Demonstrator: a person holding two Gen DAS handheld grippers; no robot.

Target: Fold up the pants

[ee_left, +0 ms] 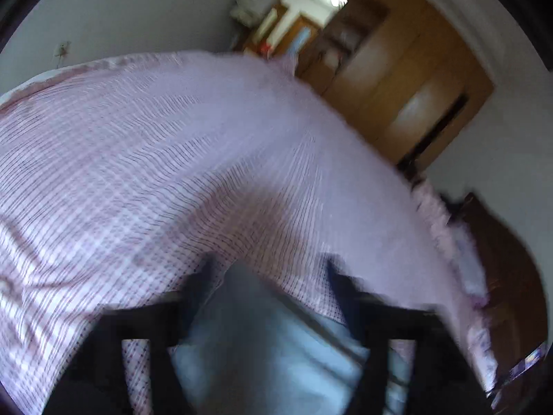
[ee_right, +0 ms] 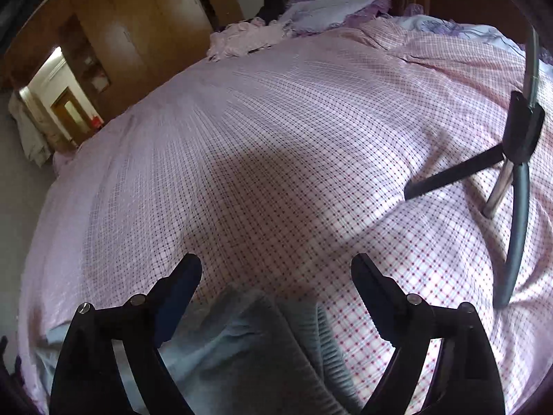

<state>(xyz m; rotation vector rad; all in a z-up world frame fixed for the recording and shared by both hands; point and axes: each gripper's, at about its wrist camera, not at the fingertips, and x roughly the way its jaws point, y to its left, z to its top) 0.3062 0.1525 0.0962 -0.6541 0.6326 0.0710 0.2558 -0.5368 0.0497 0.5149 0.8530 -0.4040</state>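
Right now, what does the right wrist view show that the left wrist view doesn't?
Only the right wrist view shows the tripod standing on the bed, the pillows at the headboard and the pants' ribbed waistband. Only the left wrist view shows a small wall fixture. Both show the checked bedspread, the grey pants below open jaws, and the wooden wardrobe.
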